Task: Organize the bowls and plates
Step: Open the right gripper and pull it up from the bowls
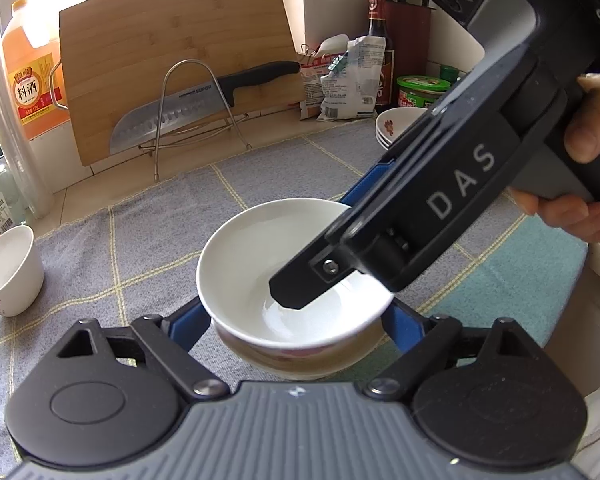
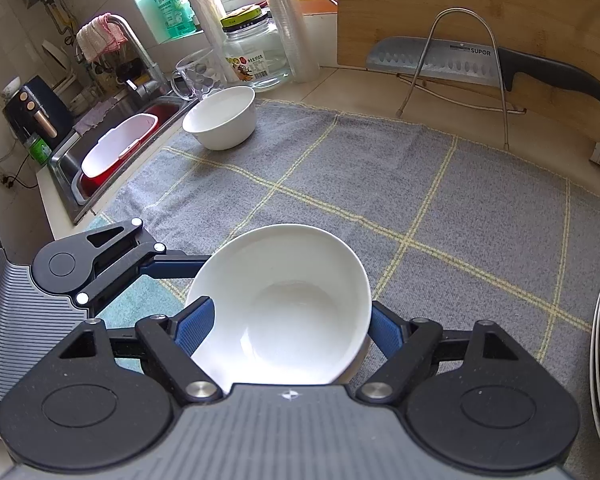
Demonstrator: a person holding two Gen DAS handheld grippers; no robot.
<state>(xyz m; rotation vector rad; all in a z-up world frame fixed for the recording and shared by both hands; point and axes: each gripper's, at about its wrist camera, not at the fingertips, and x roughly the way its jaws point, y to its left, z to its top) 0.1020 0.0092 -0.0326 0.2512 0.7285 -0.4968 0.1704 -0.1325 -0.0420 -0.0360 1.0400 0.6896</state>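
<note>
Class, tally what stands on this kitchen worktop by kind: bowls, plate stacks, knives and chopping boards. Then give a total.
Bowls: 3 (top bowl, lower bowl apparently nested under it, far bowl)
Plate stacks: 1
Knives: 1
Chopping boards: 1
Total: 6

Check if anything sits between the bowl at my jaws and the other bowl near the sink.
Nothing visible does. Only bare cloth lies between the bowl and the far bowl in the right wrist view.
</note>
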